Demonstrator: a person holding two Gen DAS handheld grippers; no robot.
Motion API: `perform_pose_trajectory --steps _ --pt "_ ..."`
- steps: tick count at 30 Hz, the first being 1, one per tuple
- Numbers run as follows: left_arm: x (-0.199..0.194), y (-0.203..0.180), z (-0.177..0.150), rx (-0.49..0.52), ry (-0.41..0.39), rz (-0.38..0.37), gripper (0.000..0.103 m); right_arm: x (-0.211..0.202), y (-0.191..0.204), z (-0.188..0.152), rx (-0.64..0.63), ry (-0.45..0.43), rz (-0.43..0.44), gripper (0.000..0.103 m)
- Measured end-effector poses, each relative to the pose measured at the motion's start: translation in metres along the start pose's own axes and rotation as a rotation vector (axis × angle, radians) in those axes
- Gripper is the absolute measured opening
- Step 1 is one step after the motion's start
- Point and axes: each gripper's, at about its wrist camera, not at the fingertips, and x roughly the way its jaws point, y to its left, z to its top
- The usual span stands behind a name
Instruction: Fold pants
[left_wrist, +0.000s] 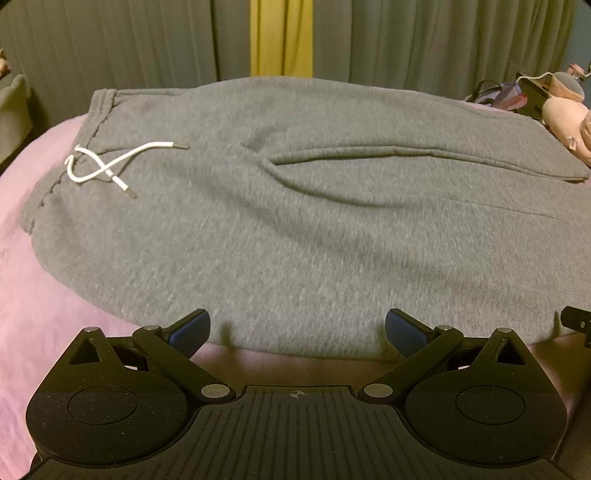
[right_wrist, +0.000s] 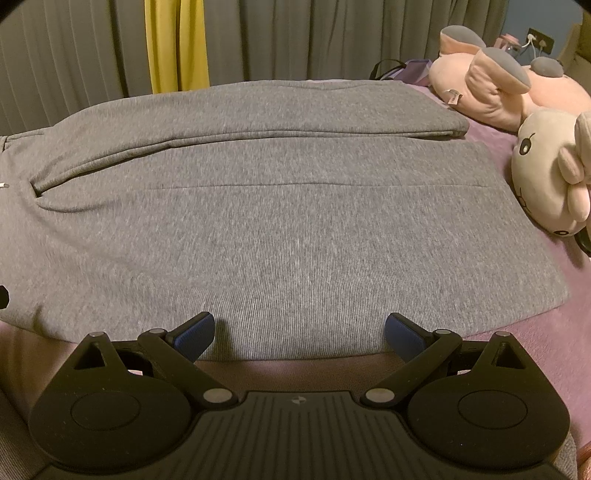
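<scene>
— Pink bed (left_wrist: 33, 258), grey curtains (right_wrist: 332, 40) far behind. Where are the pants?
— Grey pants (left_wrist: 295, 229) lie flat, long way left to right, waistband left. Both grippers' fingers (left_wrist: 190, 330) (right_wrist: 404, 334) spread wide, holding nothing.

pants (left_wrist: 295, 221) right end cut off | waistband (right_wrist: 3, 142) cut off left

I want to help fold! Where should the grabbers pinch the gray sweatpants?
Probably the near long edge of the gray sweatpants, coming low from the front. They lie flat on the pink bedsheet, and that edge sits right between both open hand-held grippers, left and right.
</scene>
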Motion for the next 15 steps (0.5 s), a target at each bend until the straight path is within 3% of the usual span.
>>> perform_pose_trajectory --steps 15 --pt "0.0002 0.0025 0.0022 -0.008 0.016 -0.008 0.103 0.0012 0.0024 0.0 -0.01 0.003 -0.007 0.099"
